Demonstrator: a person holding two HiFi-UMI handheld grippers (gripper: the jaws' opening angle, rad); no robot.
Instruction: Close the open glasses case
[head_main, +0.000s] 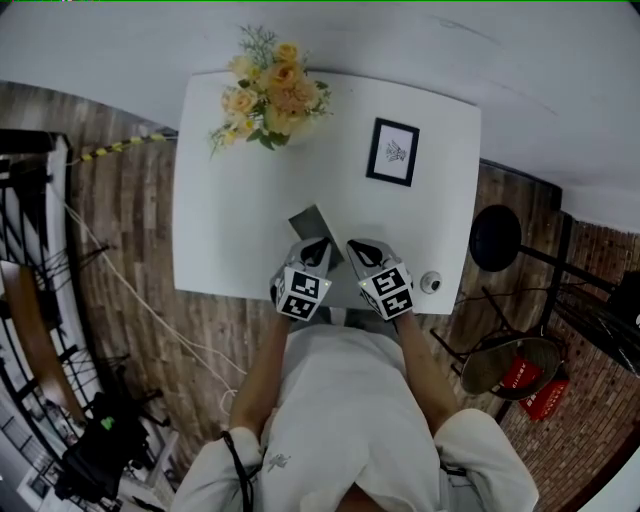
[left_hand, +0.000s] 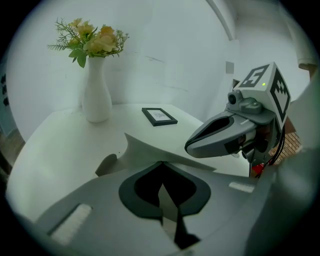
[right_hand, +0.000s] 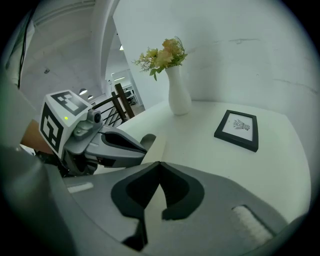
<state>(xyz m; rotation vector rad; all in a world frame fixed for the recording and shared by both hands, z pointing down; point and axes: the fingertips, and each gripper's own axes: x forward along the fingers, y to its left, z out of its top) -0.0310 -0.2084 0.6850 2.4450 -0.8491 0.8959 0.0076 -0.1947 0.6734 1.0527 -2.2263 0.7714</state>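
The grey glasses case (head_main: 313, 222) lies open on the white table (head_main: 230, 220), near its front edge. In the left gripper view its raised flap (left_hand: 150, 149) juts up just beyond the jaws, and the right gripper view shows the case (right_hand: 152, 144) left of centre. My left gripper (head_main: 322, 244) points at the near end of the case, its jaws meeting at the tips (left_hand: 161, 163) with nothing held. Just right of it, my right gripper (head_main: 356, 246) has its jaws closed together (right_hand: 159, 163) and empty as well. Both tips sit close together, side by side.
A white vase of yellow flowers (head_main: 268, 95) stands at the table's back left, and a black picture frame (head_main: 392, 151) lies at the back right. A small round white object (head_main: 431, 282) sits at the front right corner. A black stool (head_main: 495, 237) stands right of the table.
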